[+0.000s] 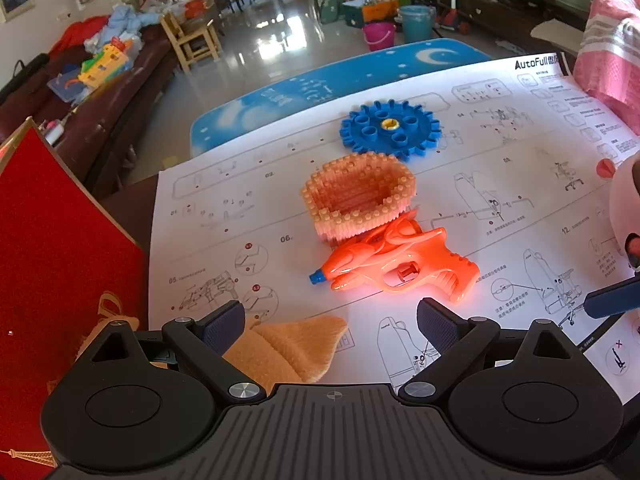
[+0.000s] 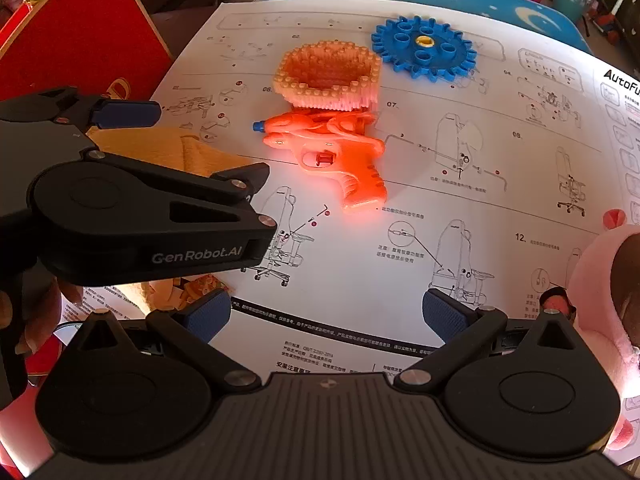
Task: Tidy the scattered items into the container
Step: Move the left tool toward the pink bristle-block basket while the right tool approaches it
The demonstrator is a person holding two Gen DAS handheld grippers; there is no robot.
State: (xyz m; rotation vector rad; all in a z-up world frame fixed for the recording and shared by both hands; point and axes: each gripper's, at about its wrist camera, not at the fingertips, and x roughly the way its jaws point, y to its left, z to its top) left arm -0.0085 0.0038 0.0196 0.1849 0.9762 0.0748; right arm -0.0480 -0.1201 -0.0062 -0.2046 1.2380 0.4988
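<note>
On a printed instruction sheet lie a blue toy gear, a peach brick-built bowl and an orange water pistol that touches the bowl. A tan plush piece lies near the sheet's left edge. My left gripper hovers over it, open and holding nothing. The red box stands to the left. My right gripper is open over bare paper, nearer than the pistol; one of its fingertips shows in the left wrist view.
A pink plush toy sits at the sheet's right edge. A blue mat with a moon print lies under the sheet's far side. A brown sofa with toys runs along the left; buckets stand on the floor beyond.
</note>
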